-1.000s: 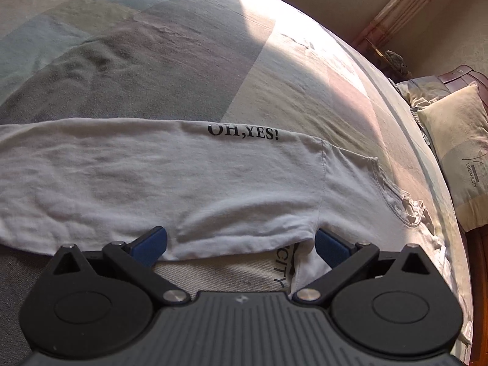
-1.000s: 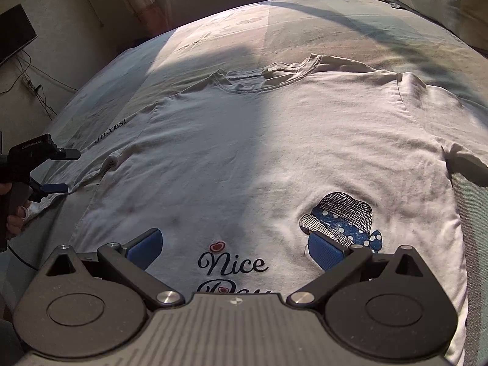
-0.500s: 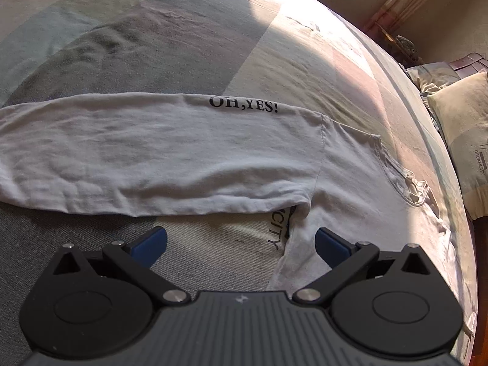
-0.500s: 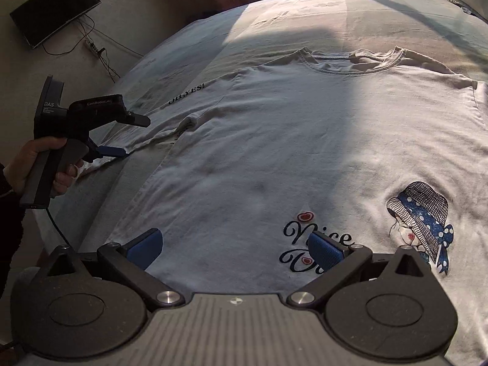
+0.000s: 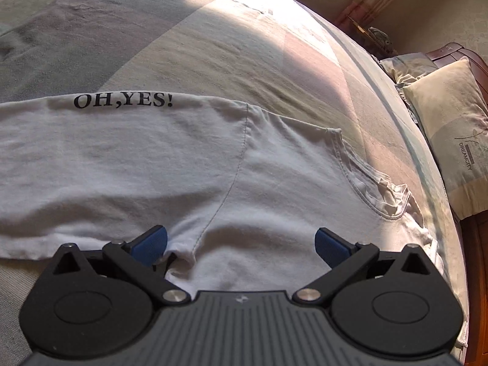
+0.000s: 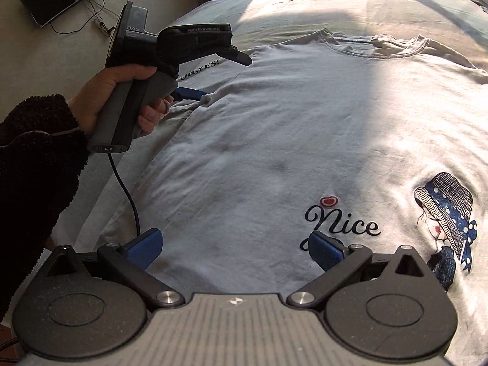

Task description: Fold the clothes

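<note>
White T-shirt lies flat, print side up, on the bed, filling most of the right wrist view. Left hand-held gripper: fingers spread wide, low over the armpit seam at frame bottom, sleeve stretching left. Right hand-held gripper: wide apart, empty, over the lower front. Pillow at right edge.

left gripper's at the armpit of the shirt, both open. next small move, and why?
Probably close the left gripper on the fabric at the underarm seam. Its fingers are spread with the seam between them, and the sleeve and shirt lie flat, unfolded, on the bed. The right gripper hovers open over the lower chest, holding nothing.
</note>
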A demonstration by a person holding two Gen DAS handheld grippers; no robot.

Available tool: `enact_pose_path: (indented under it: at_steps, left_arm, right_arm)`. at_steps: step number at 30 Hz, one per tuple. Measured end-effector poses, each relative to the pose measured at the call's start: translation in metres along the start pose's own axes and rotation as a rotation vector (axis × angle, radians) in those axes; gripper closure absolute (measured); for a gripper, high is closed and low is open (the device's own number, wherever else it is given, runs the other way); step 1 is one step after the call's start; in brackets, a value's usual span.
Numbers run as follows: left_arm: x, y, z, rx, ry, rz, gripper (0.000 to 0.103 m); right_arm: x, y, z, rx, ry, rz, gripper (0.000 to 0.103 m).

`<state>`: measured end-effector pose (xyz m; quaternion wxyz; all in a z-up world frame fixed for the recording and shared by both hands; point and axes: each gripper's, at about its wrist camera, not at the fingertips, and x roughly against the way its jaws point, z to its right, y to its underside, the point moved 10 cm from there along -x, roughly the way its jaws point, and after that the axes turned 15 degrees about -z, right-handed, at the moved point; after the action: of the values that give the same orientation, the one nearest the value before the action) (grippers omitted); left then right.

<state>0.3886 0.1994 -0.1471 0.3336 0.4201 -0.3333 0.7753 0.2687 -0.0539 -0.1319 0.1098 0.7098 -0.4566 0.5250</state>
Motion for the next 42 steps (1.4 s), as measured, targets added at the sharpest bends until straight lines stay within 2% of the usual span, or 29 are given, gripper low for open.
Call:
enact_pose_path:
  at_steps: [2, 7, 10, 15, 18, 23, 28, 31, 37, 39, 42]
  left_arm:
    - [0.013, 0.014, -0.001, 0.004, 0.02, -0.023, 0.001]
    - [0.071, 0.03, -0.017, 0.0, -0.011, 0.048, 0.001]
    - [0.09, 0.041, -0.036, 0.062, -0.006, 0.064, 0.001]
    - [0.126, 0.053, -0.071, 0.104, -0.058, 0.128, 0.001]
    - [0.141, 0.053, -0.096, 0.175, -0.012, 0.163, 0.001]
    - [0.141, 0.033, -0.13, 0.269, 0.029, 0.225, 0.001]
    - [0.11, 0.005, -0.146, 0.291, 0.057, 0.245, 0.001]
    - [0.094, 0.003, -0.157, 0.284, 0.051, 0.226, 0.001]
    - [0.105, 0.022, -0.167, 0.203, 0.066, 0.158, 0.001]
    - [0.129, 0.016, -0.18, 0.203, 0.032, 0.214, 0.001]
    - [0.152, 0.006, -0.212, 0.28, 0.034, 0.296, 0.001]
  right_arm:
    - [0.002, 0.0, 0.002, -0.012, 0.0, 0.006, 0.0]
    - [0.005, -0.001, -0.004, 0.005, -0.002, 0.021, 0.0]
    - [0.003, -0.001, -0.005, 0.009, 0.006, 0.019, 0.0]
    - [0.004, -0.001, -0.002, -0.014, 0.007, 0.028, 0.0]
    - [0.004, -0.002, -0.003, -0.035, -0.018, 0.028, 0.0]
    - [0.0, -0.003, -0.004, -0.037, -0.027, 0.025, 0.0]
    - [-0.008, -0.007, 0.004, -0.064, -0.014, 0.011, 0.0]
    - [-0.009, -0.007, 0.004, -0.078, -0.03, 0.004, 0.0]
    - [-0.008, -0.006, 0.003, -0.078, -0.017, 0.005, 0.0]
    - [-0.008, -0.006, 0.001, -0.079, -0.032, 0.005, 0.0]
    - [-0.009, -0.006, -0.001, -0.079, -0.046, 0.004, 0.0]
